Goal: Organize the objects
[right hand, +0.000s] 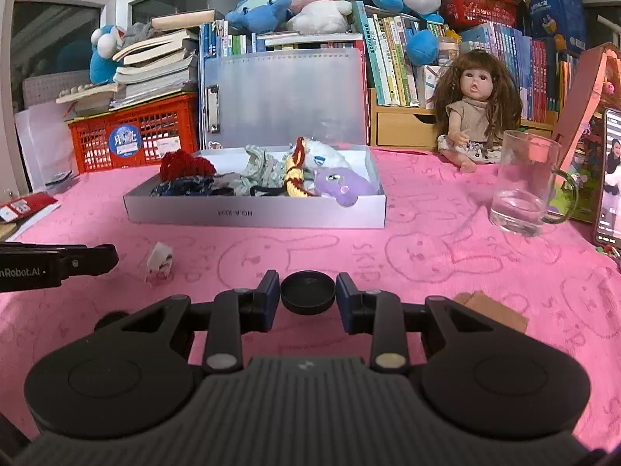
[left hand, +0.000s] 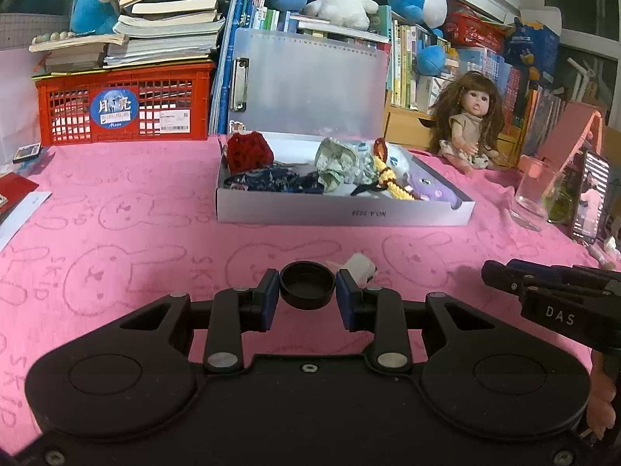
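Note:
My left gripper (left hand: 307, 293) is shut on a round black cap (left hand: 307, 285), hollow side up, low over the pink cloth. My right gripper (right hand: 307, 293) is shut on a second round black cap (right hand: 307, 292). A white open box (left hand: 341, 211) holds a red knit piece (left hand: 248, 151), dark fabric, a crumpled green cloth (left hand: 341, 165) and a purple plush (left hand: 431, 190); it also shows in the right wrist view (right hand: 256, 213). A small white wrapped item (left hand: 361, 266) lies just beyond my left gripper and shows in the right wrist view (right hand: 159, 260).
A doll (left hand: 471, 124) sits at the back right. A glass mug (right hand: 524, 186) and a lit phone (right hand: 609, 178) stand right. A red crate (left hand: 124, 106) with books is at the back left. A clipboard (left hand: 310, 81) leans behind the box. A brown patch (right hand: 489, 306) lies near my right gripper.

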